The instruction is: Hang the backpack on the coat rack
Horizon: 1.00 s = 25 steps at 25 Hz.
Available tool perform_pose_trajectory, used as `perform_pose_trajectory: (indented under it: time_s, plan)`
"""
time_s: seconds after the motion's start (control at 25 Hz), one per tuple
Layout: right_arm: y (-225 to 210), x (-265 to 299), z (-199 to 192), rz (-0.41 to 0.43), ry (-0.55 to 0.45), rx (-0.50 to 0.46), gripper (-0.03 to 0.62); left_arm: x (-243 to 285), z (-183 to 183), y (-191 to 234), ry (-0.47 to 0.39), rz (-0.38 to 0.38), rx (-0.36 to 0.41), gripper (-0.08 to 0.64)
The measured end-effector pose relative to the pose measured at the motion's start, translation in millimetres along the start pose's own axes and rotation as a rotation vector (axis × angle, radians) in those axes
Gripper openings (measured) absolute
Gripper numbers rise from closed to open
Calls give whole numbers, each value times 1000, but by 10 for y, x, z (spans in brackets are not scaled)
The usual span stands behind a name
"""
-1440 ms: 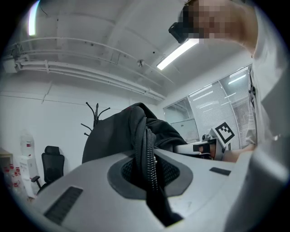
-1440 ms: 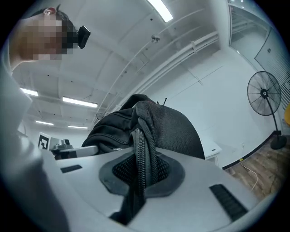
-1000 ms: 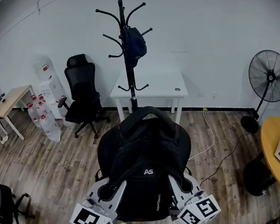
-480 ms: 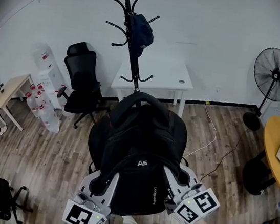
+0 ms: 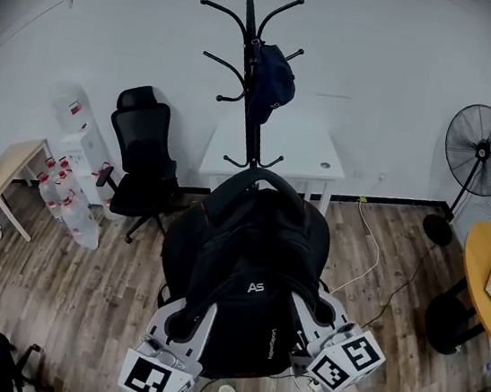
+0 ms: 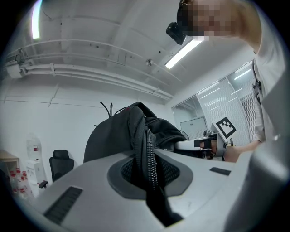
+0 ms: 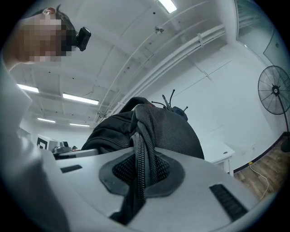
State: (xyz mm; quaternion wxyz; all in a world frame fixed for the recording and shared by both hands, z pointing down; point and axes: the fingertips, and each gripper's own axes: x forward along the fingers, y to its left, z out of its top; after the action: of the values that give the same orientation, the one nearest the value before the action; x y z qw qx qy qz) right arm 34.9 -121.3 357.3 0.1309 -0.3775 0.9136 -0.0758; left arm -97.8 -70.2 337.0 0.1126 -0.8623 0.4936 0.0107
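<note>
Both sets of fingers are narrow, each pinched on the black fabric backpack [image 5: 248,272]. The left gripper [image 6: 149,170] clamps a zipped seam and padded edge on the bag's left flank, and the right gripper [image 7: 140,172] does the same on its right flank. The bag is held off the floor at lower centre of the head view. Its arched top handle [image 5: 262,177] points toward the black metal coat rack [image 5: 256,110], which stands upper centre against the white wall. As far as I can tell, bag and rack are not touching. A dark blue cloth item [image 5: 272,72], maybe a cap, already hangs on an upper right prong. Risks, my judgement:
- The pinch is on seam only, so the load could slide out while lifting.
- The handle may flop and miss a prong.
- Shoving the pole could tip the rack or knock that item off.
</note>
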Motion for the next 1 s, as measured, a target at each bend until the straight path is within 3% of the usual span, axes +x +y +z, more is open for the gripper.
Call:
perform_pose_trajectory:
  time_s: [0.44,1.0]
  plan:
    - [52,722,-84,-111,-18,-30,34,206,-164,811,-10,-98,-20,31]
    - [-46,996,-58,-171,2,-63,34,428,-188,1038,-3,-157,-75,31]
